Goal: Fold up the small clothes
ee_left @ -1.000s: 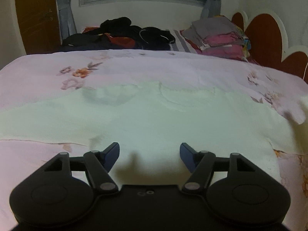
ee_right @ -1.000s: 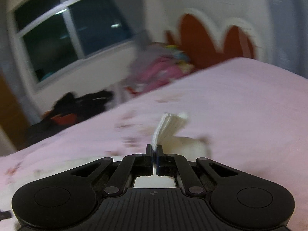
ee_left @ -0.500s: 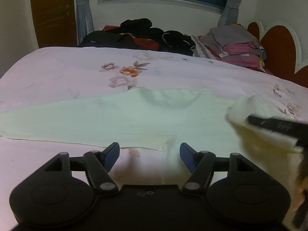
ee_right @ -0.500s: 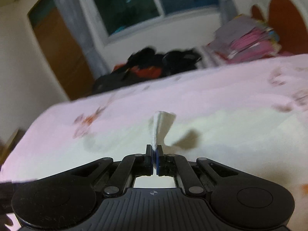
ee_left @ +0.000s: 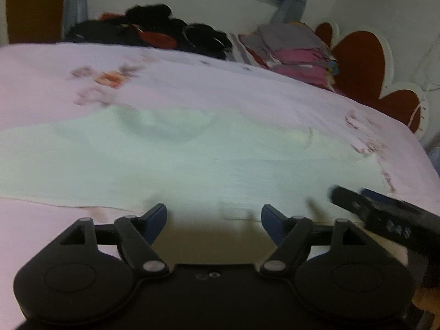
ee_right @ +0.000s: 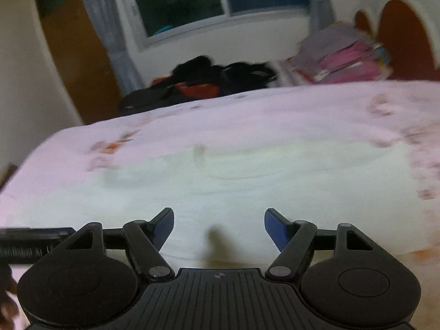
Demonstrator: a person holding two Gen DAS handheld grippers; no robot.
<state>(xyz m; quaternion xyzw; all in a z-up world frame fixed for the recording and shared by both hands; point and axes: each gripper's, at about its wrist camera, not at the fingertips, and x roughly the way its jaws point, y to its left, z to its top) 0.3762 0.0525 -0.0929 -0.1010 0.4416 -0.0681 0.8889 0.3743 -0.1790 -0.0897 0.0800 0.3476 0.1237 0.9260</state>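
Two hand-held grippers are in my hands, both over the bed. My left hand-held gripper (ee_left: 214, 216) has its blue-padded jaws spread, having just opened a little further, with nothing between them. My right hand-held gripper (ee_right: 219, 220) also stands spread; its jaws have just been opening, and no cloth is between them now. The pale cream knitted garment (ee_left: 170, 159) lies flat on the pink floral bedsheet (ee_left: 192, 82), directly beneath and ahead of both sets of jaws, its near edge just before my left fingertips. In the left wrist view, my right hand-held gripper enters from the lower right, just beside the left one. At the far side of the bed lie a heap of black and red clothes (ee_left: 154, 33) and a stack of folded grey and pink clothes (ee_left: 294, 49), well apart from the garment. Both views are blurred.
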